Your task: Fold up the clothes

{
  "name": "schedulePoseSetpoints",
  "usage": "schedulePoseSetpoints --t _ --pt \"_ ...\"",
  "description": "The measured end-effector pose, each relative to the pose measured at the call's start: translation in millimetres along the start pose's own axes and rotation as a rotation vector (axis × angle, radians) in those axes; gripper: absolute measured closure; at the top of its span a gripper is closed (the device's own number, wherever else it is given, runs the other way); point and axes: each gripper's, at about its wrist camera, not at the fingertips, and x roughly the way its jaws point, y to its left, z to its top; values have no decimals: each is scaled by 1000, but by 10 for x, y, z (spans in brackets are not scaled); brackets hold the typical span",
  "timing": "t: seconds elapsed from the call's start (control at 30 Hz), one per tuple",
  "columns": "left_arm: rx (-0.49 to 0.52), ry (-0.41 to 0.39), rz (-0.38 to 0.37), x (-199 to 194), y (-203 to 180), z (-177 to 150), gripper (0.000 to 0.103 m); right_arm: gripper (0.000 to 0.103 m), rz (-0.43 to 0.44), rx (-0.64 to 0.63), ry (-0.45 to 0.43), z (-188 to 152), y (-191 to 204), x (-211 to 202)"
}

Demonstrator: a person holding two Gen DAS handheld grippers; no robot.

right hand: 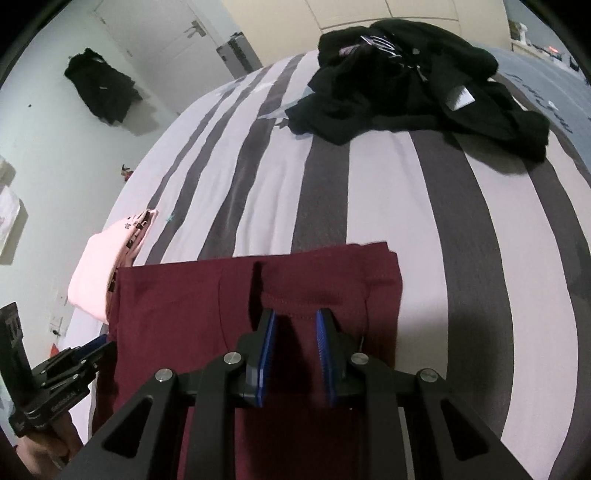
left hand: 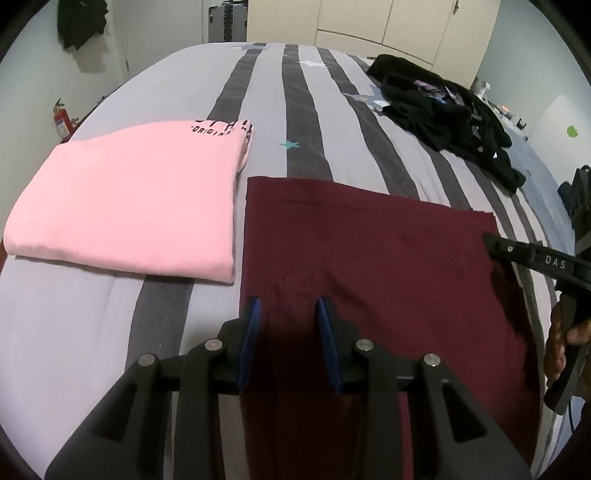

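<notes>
A maroon garment (left hand: 369, 258) lies folded flat on the striped bed, also in the right wrist view (right hand: 207, 306). My left gripper (left hand: 290, 306) is open, hovering over its near left part with nothing between the pads. My right gripper (right hand: 295, 319) is open over the garment's right side near a stitched hem. The right gripper also shows at the maroon garment's right edge in the left wrist view (left hand: 491, 240). The left gripper shows at the garment's left edge in the right wrist view (right hand: 99, 343). A folded pink shirt (left hand: 129, 199) lies to the left of the maroon one.
A heap of black clothes (left hand: 443, 110) lies at the far right of the bed (right hand: 424, 74). The striped bed cover (left hand: 303, 110) stretches behind. A black garment (left hand: 81, 22) hangs on the wall at left. A red fire extinguisher (left hand: 62, 122) stands by the wall.
</notes>
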Motion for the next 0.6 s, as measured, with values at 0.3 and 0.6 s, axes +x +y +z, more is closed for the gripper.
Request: schedulePoseSetpoints --t 0.3,0.6 --pt "0 -87 13 -262 120 41 74 82 4 -10 -74 -42 7 -454" --pt "91 -45 -58 -152 -34 31 74 82 35 -29 -34 -483 174 -514"
